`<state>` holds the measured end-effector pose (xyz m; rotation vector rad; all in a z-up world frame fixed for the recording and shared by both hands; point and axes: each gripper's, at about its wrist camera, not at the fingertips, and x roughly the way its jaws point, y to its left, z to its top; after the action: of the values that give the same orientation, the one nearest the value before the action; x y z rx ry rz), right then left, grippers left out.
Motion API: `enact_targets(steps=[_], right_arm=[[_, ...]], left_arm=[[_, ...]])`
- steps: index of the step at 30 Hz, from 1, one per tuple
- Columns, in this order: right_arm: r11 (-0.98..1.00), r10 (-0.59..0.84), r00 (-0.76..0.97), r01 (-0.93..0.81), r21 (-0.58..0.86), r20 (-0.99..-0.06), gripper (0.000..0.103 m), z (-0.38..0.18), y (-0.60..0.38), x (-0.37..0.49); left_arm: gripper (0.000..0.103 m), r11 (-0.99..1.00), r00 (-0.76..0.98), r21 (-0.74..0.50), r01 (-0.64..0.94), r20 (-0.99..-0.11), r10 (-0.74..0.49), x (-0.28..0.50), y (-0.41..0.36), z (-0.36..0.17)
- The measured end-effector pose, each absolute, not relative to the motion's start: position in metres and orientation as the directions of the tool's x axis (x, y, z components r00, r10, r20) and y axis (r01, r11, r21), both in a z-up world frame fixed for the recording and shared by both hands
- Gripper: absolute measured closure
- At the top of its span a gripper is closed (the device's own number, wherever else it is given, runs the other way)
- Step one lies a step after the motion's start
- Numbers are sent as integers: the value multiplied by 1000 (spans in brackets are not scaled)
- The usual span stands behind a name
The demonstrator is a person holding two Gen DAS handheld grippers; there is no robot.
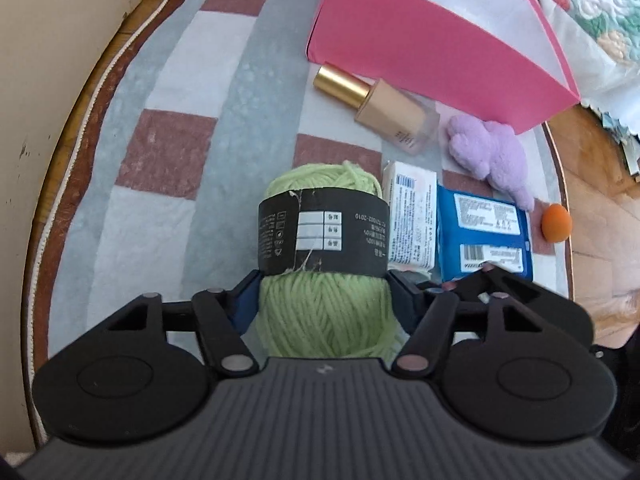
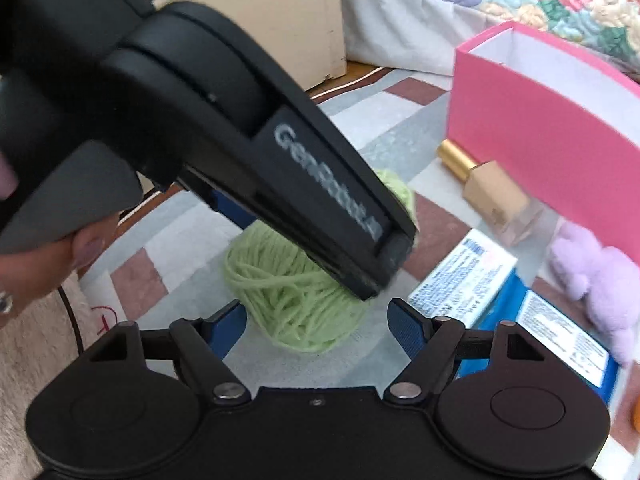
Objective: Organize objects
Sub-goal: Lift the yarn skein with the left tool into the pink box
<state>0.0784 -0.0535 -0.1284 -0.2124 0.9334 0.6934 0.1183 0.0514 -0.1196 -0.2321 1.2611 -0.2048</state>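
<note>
Near the middle of the checked rug (image 1: 168, 152), your left gripper (image 1: 322, 292) is clamped on the green yarn ball (image 1: 324, 280), pads pressing both sides below its black label. Your right gripper (image 2: 316, 320) waits just beside it with its fingers apart, holding nothing. Toward the rug's far edge stands the pink box (image 1: 420, 40), with the foundation bottle (image 1: 380, 108) lying just before it.

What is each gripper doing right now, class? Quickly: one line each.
Left gripper: closed on the green yarn ball.
Right gripper: open, holding nothing.
</note>
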Motion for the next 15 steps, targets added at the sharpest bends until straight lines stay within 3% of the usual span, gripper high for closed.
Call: enact_targets(steps=[4,15], right_arm=[[771,494,403,-613,174,-770,45,-120,-60,77],[753,485,422,-647,120,-767,48,-51,-83,46]], left_arm=[[47,950,320,-313,18,-898,-302,114,56,-111],[48,920,367,-387,53,-849,-379,78,47,-56]])
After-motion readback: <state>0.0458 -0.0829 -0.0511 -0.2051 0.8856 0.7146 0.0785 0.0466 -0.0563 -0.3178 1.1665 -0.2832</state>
